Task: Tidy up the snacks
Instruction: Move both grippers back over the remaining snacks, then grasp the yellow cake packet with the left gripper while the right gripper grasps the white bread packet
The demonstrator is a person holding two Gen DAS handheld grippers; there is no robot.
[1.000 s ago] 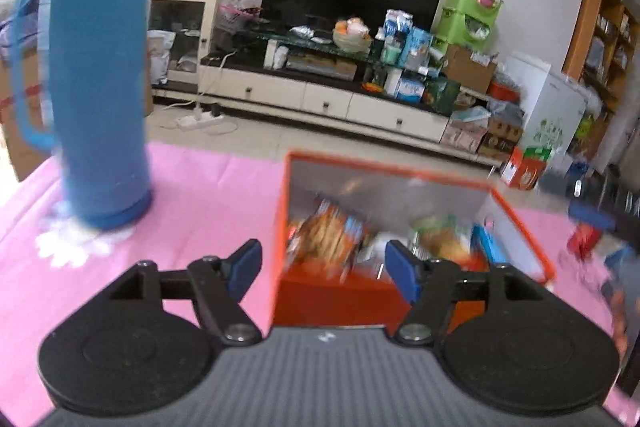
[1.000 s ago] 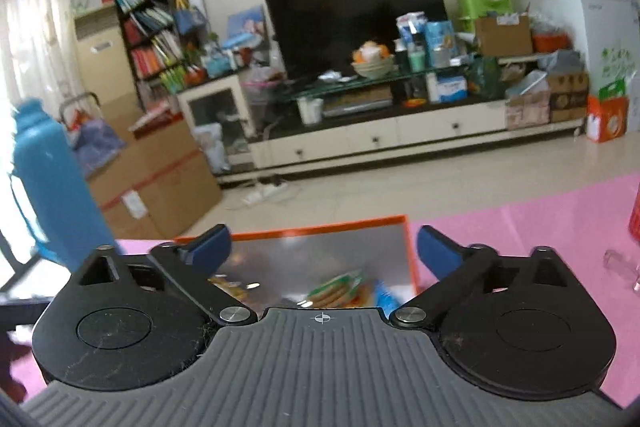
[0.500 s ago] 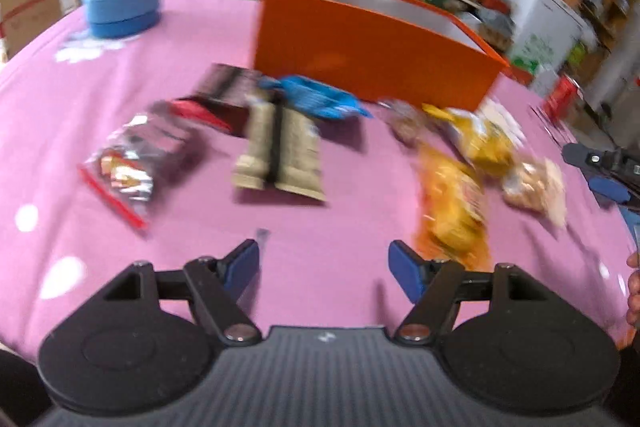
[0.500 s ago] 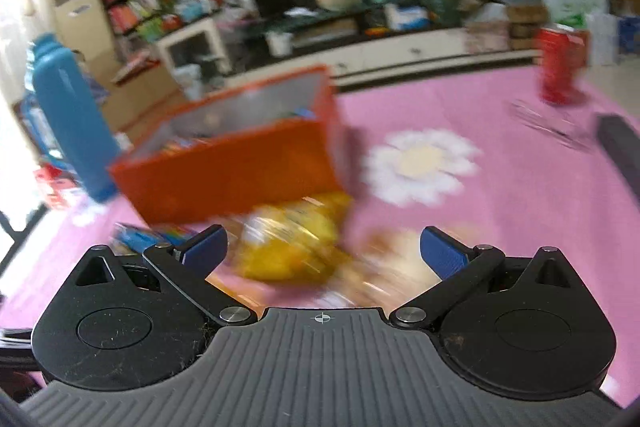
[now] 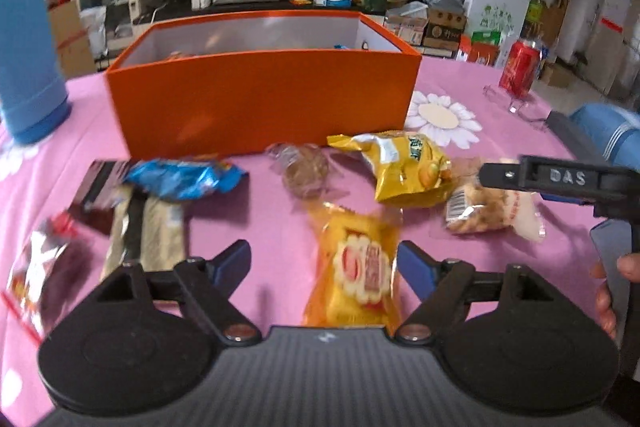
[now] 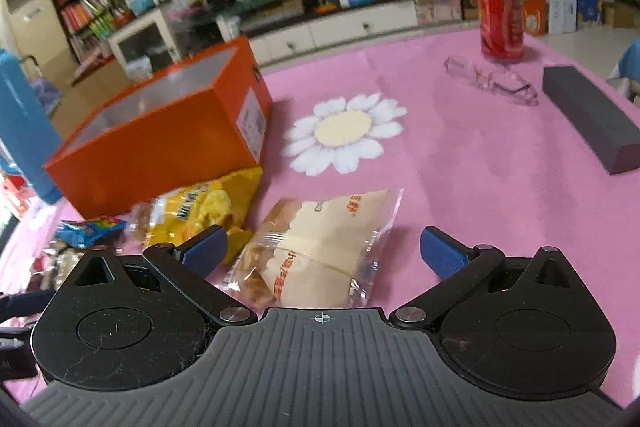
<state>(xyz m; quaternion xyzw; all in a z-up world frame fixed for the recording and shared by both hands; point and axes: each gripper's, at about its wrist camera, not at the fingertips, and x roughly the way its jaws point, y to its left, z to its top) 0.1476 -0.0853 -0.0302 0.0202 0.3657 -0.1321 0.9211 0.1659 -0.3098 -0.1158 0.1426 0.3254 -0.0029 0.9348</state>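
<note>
Bright, even indoor daylight; soft shadows, fisheye-bent edges, motion blur at left.

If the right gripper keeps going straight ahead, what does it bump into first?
Most likely the clear-wrapped pale pastry packet, lying on the pink tablecloth between the open right gripper and its fingers; depth is hard to judge.

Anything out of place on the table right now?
Nothing spilled or damaged. Snack packets, such as the yellow chip bag and clear-wrapped pastry, lie loose in front of the orange box, not yet inside.

Orange box (image 5: pixel 260 99) hides its contents; leftmost packets (image 5: pixel 36 267) blur.
</note>
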